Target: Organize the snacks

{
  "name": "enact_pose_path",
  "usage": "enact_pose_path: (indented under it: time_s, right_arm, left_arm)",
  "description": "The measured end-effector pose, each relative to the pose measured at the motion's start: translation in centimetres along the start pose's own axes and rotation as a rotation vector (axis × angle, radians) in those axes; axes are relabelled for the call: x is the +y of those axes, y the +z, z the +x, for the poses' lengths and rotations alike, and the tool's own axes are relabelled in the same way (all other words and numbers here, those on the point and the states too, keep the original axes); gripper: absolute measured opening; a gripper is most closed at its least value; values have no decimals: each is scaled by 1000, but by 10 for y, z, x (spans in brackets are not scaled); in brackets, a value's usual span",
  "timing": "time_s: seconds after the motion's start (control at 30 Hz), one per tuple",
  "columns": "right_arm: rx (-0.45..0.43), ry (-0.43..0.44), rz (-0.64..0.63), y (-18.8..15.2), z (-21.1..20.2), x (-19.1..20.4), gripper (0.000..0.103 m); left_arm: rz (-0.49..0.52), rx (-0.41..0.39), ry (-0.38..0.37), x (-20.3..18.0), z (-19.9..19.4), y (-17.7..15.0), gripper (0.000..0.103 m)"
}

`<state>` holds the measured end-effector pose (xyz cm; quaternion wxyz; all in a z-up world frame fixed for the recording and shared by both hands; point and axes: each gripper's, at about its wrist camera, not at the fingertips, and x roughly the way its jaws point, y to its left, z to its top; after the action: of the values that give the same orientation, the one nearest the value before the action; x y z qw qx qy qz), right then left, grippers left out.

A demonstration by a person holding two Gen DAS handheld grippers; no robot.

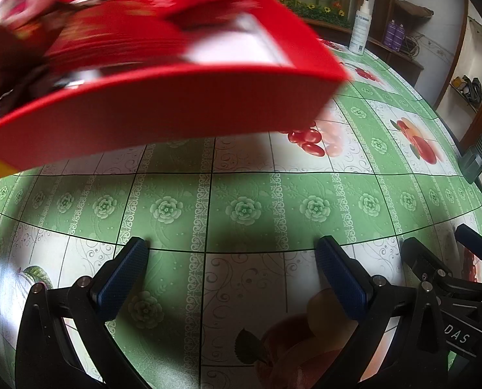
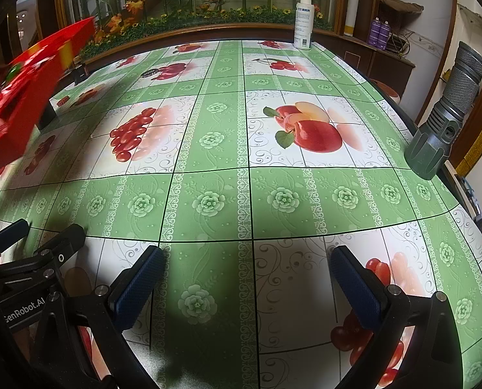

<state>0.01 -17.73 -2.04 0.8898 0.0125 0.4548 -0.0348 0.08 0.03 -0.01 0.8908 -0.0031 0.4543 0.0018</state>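
A large red snack box fills the upper left of the left wrist view, blurred and tilted above the table, ahead of my left gripper, which is open and empty, apart from the box. What holds the box is hidden. The same box shows at the far left of the right wrist view. My right gripper is open and empty over the table's near part. The right gripper's body also shows at the lower right of the left wrist view.
The table carries a green and white fruit-print cloth. A white spray bottle stands at the far edge. A grey flashlight stands at the right edge. A small dark object sits at the far left. Plants line the back ledge.
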Motion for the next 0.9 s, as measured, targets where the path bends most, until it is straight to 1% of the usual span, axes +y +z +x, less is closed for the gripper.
enact_pose_path:
  time_s: [0.13, 0.3, 0.5, 0.9]
  right_arm:
    - [0, 0, 0, 0, 0, 0, 103]
    - [0, 0, 0, 0, 0, 0, 103]
    - [0, 0, 0, 0, -1, 1, 103]
    - [0, 1, 0, -1, -1, -1, 103]
  left_arm:
    - [7, 0, -4, 0, -1, -1, 103]
    - [23, -1, -16, 7, -7, -10, 103]
    - [18, -2, -15, 15, -15, -18, 103]
    - [20, -1, -15, 13, -14, -14, 103]
